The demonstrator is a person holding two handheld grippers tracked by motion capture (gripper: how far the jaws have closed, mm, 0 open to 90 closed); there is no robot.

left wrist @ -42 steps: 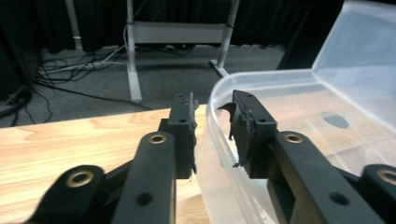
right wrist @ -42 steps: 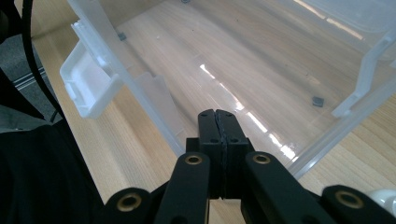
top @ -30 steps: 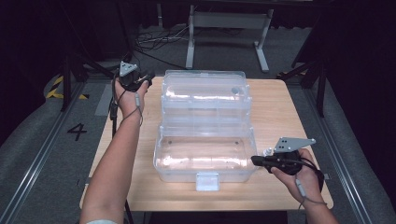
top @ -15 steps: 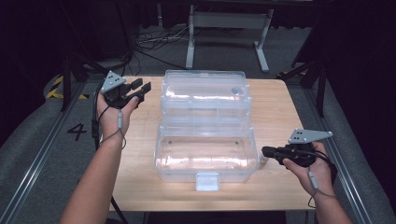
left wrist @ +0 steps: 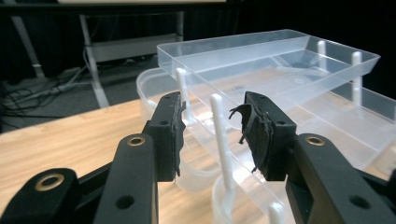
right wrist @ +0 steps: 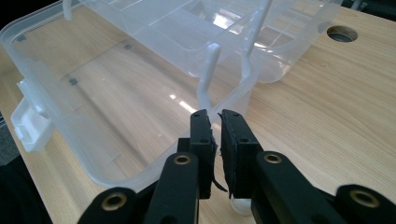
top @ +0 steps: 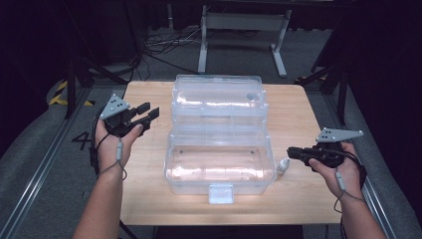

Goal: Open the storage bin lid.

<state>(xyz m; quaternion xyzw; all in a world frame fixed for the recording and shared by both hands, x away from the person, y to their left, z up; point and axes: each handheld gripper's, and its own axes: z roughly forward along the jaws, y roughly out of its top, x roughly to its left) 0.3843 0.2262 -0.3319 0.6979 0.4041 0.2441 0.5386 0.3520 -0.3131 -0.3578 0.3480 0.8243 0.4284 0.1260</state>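
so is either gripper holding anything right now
Nothing is held. The left gripper stands open beside the clear box, and the right gripper has just been opening, its narrow gap empty.

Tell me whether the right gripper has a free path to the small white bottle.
Probably yes: the bottle stands on bare table beside the clear box, just ahead of the right gripper, nothing between them; its jaws have just been opening slightly.

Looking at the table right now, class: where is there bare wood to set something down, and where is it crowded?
Bare wood lies along the table's right side, beyond the clear box and past the right claw, and in the left strip near the left claw. The middle is crowded by the opened box and its raised tray.
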